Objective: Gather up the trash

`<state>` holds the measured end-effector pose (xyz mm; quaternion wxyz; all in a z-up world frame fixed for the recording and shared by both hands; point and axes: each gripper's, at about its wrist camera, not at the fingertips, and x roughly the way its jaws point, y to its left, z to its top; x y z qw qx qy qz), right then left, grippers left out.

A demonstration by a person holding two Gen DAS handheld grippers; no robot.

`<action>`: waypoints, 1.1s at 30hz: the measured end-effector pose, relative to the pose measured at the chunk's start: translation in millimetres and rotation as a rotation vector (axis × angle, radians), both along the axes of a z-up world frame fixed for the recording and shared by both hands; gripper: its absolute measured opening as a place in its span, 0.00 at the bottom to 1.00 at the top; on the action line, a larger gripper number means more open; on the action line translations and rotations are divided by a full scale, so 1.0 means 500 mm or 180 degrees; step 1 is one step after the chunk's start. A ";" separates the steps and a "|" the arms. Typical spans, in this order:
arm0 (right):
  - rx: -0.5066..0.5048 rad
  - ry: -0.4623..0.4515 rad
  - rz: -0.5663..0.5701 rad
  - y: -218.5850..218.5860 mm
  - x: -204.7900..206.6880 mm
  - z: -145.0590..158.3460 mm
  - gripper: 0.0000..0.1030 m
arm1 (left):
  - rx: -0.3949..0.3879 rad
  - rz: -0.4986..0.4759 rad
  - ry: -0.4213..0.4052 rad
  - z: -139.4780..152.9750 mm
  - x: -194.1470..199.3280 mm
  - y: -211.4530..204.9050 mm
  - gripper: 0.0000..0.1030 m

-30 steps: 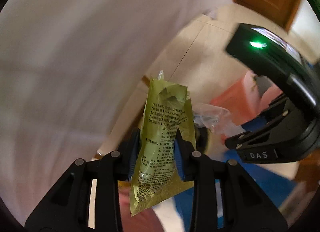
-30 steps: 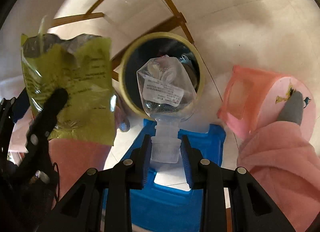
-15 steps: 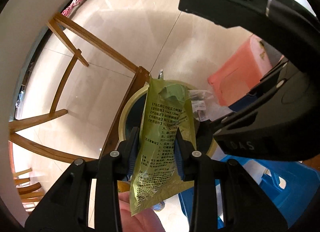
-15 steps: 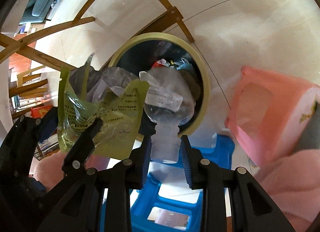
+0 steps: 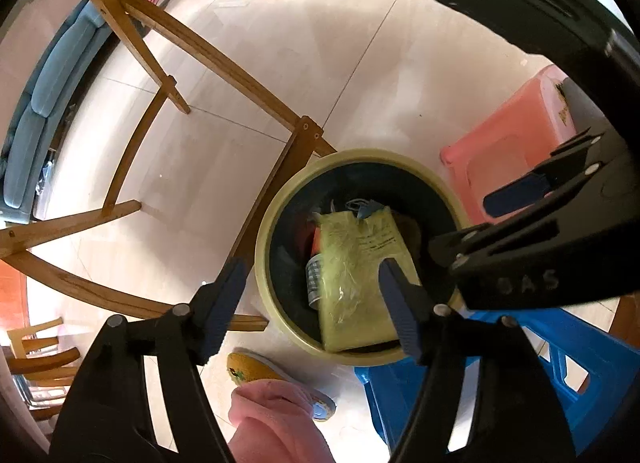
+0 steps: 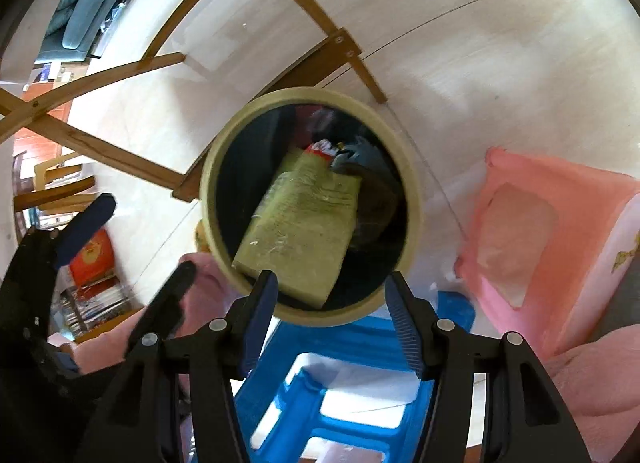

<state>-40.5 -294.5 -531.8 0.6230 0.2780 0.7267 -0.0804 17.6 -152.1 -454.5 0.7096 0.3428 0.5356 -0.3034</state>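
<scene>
A round trash bin with a pale yellow rim (image 5: pixel 264 231) (image 6: pixel 208 191) stands on the floor below both grippers. A yellow-green printed pouch (image 5: pixel 360 275) (image 6: pixel 300 223) lies inside it on other rubbish. Beside the pouch a ribbed clear piece (image 5: pixel 314 279) shows; I cannot tell what it belongs to. My left gripper (image 5: pixel 310 299) (image 6: pixel 128 259) hangs over the bin's left edge, its jaws opening with nothing held between them. My right gripper (image 6: pixel 332 303) (image 5: pixel 480 219) hangs over the bin's near edge, its jaws opening too and holding nothing.
Wooden furniture legs (image 5: pixel 240 79) cross the tiled floor left of the bin. A pink stool (image 5: pixel 508 143) (image 6: pixel 540 223) stands to the right, a blue stool (image 5: pixel 560 363) (image 6: pixel 320 383) close by it. A person's yellow slipper (image 5: pixel 256 371) and pink-clad leg (image 5: pixel 272 423) are near.
Both grippers sank toward the bin and opened. The yellow-green pouch left the left jaws and the clear bottle-necked bag left the right jaws; the pouch now lies in the bin.
</scene>
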 end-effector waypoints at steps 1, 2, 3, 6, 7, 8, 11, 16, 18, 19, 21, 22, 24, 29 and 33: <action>-0.0054 0.0001 0.0011 0.000 -0.003 0.000 0.55 | -0.0001 0.0005 0.0006 0.001 -0.001 -0.001 0.64; -0.0083 0.0006 0.0023 -0.001 -0.006 -0.003 0.55 | -0.0001 0.0015 0.0012 0.001 -0.001 -0.001 0.64; -0.0112 0.0017 0.0040 0.000 -0.009 -0.006 0.55 | -0.0006 0.0024 0.0027 0.004 -0.002 -0.002 0.64; -0.0180 0.0028 0.0113 0.001 -0.018 -0.006 0.55 | -0.0038 0.0049 0.0068 0.016 -0.009 -0.005 0.64; -0.0208 0.0026 0.0145 0.004 -0.019 -0.004 0.55 | -0.0048 0.0055 0.0087 0.016 -0.012 -0.007 0.64; -0.0228 0.0020 0.0168 0.006 -0.022 0.000 0.55 | -0.0059 0.0065 0.0113 0.019 -0.015 -0.008 0.64; -0.0311 -0.0009 0.0241 0.007 -0.022 0.012 0.55 | -0.0101 0.0084 0.0156 0.028 -0.020 -0.008 0.64; -0.0379 -0.0051 0.0213 -0.007 -0.024 0.041 0.55 | -0.0182 0.0103 0.0165 0.065 -0.033 -0.007 0.64; -0.0418 -0.0065 0.0225 -0.009 -0.027 0.062 0.55 | -0.0207 0.0124 0.0162 0.085 -0.043 -0.005 0.64; -0.0428 -0.0072 0.0237 -0.009 -0.027 0.073 0.55 | -0.0226 0.0142 0.0174 0.096 -0.047 -0.003 0.64; -0.0452 -0.0075 0.0299 -0.004 -0.028 0.096 0.55 | -0.0274 0.0185 0.0204 0.121 -0.055 0.003 0.64; -0.0466 -0.0094 0.0356 0.001 -0.028 0.113 0.55 | -0.0294 0.0196 0.0213 0.130 -0.058 0.006 0.64; -0.0507 -0.0135 0.0475 0.012 -0.029 0.142 0.55 | -0.0362 0.0204 0.0225 0.164 -0.075 0.011 0.64; -0.0508 -0.0220 0.0638 0.031 -0.038 0.227 0.55 | -0.0526 0.0202 0.0103 0.264 -0.112 0.031 0.64; -0.0482 -0.0338 0.0733 0.048 -0.051 0.312 0.55 | -0.0702 0.0313 -0.0005 0.357 -0.119 0.062 0.64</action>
